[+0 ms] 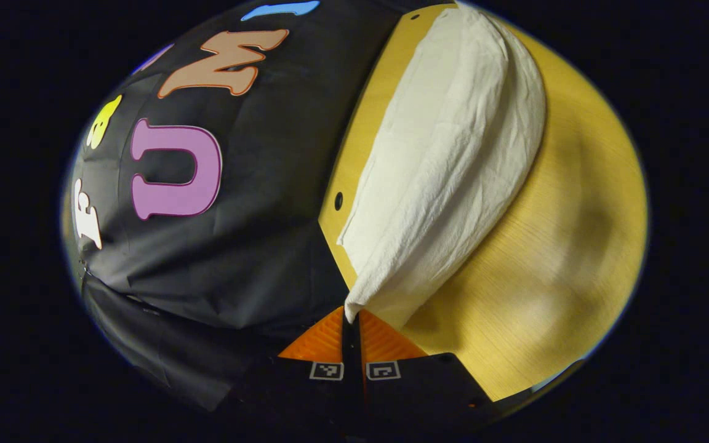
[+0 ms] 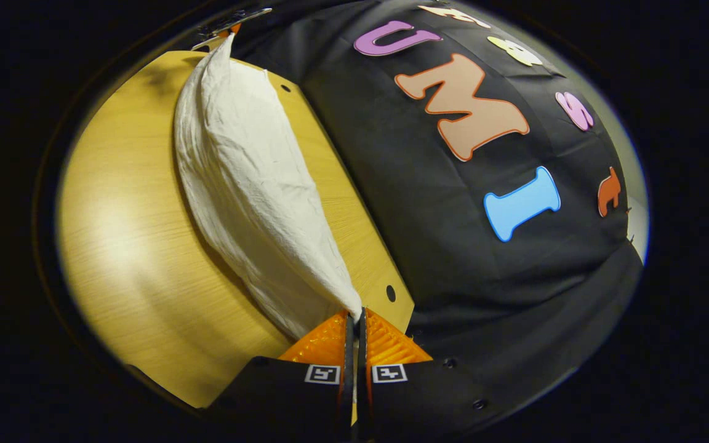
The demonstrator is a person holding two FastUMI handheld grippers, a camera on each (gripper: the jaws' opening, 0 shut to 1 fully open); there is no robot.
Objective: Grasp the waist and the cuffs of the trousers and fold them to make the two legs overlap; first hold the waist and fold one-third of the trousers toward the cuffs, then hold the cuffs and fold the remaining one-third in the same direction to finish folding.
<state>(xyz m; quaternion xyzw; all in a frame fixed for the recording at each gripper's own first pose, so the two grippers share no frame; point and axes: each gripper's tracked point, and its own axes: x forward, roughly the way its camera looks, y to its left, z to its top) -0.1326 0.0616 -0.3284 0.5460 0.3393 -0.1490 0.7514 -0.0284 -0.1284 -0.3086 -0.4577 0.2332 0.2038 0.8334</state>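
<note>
White trousers (image 1: 447, 166) hang stretched between my two grippers above the wooden table (image 1: 564, 246). In the left gripper view my left gripper (image 1: 352, 320) is shut on one end of the cloth, which rises from its tips and sags toward the table. In the right gripper view my right gripper (image 2: 357, 315) is shut on the other end of the trousers (image 2: 250, 184). The left gripper (image 2: 226, 29) appears far off at the top of that view, pinching the far end. I cannot tell which end is the waist.
The table's far edge (image 1: 345, 178) has small round holes and meets the black cloth wall (image 1: 237, 258) close behind. Bare table surface (image 2: 133, 258) lies on the near side under the trousers.
</note>
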